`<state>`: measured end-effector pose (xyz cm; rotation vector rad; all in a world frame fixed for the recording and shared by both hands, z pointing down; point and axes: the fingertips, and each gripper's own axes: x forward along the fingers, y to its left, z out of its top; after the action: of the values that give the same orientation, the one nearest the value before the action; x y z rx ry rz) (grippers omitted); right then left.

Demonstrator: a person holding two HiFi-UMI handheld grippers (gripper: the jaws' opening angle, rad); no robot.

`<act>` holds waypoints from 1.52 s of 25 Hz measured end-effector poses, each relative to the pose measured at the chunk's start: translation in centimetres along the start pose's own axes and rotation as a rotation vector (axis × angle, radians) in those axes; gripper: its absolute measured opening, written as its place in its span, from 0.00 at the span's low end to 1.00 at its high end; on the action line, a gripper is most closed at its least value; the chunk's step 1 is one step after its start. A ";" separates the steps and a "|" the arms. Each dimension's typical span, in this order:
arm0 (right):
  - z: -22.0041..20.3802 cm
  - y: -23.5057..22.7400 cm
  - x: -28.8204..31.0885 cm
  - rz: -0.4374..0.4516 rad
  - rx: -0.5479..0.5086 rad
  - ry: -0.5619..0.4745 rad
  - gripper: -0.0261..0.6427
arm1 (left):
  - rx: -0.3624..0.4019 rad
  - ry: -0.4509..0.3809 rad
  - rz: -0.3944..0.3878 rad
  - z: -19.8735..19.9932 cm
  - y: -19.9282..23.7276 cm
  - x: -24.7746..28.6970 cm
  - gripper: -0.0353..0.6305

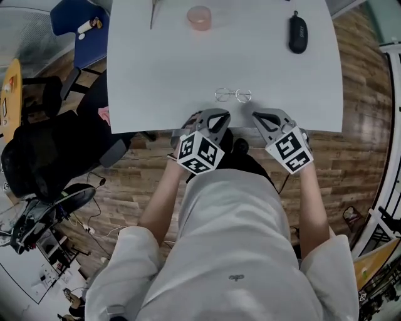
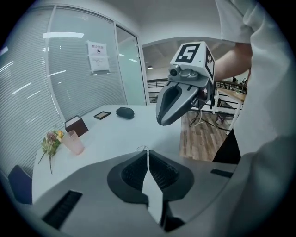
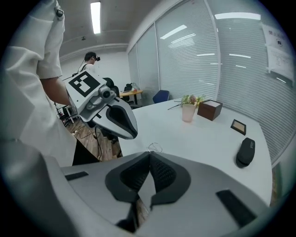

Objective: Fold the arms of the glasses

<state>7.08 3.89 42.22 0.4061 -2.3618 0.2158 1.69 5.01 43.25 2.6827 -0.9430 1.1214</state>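
Note:
A pair of thin wire-framed glasses [image 1: 233, 94] lies on the white table [image 1: 156, 75], a little in from its near edge; the frame is too small to tell how its arms lie. Both grippers hover above that edge, short of the glasses and apart from them. My left gripper [image 1: 215, 116] is shut with nothing between its pads. My right gripper [image 1: 268, 116] is likewise shut and empty. In the left gripper view the glasses [image 2: 142, 149] peek just past the closed jaw tips [image 2: 148, 152]. The right gripper view shows the glasses [image 3: 155, 147] the same way beyond its tips [image 3: 150, 153].
At the table's far side stand a pink cup [image 1: 199, 17] and a black glasses case [image 1: 298, 32]. A brown box [image 3: 210, 110], flowers [image 3: 192, 99] and a small picture frame [image 3: 238, 126] sit there too. A black office chair [image 1: 50, 150] stands on the wooden floor to the left.

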 end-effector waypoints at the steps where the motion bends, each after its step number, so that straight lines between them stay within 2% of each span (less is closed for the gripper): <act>1: 0.2 0.3 -0.5 -0.010 0.000 -0.014 0.05 | -0.013 -0.010 0.006 0.4 -0.4 -0.3 0.09; 12: 2.8 2.7 -6.4 -0.117 0.037 -0.185 0.05 | -0.130 -0.142 0.083 4.7 -3.7 -5.0 0.09; 17: 3.9 3.3 -9.1 -0.139 0.071 -0.275 0.05 | -0.180 -0.199 0.133 6.4 -4.3 -7.3 0.09; 27: 5.4 3.7 -12.7 -0.177 0.141 -0.389 0.05 | -0.274 -0.291 0.209 8.5 -5.0 -10.1 0.08; 33: 6.0 3.7 -14.3 -0.178 0.181 -0.442 0.05 | -0.392 -0.362 0.274 9.6 -3.7 -11.7 0.08; 38: 6.3 3.5 -15.1 -0.185 0.174 -0.459 0.05 | -0.470 -0.409 0.296 10.0 -2.9 -12.6 0.08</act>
<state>12.34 8.98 27.19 0.8291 -2.7391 0.2642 2.69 10.79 27.94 2.4572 -1.4845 0.3033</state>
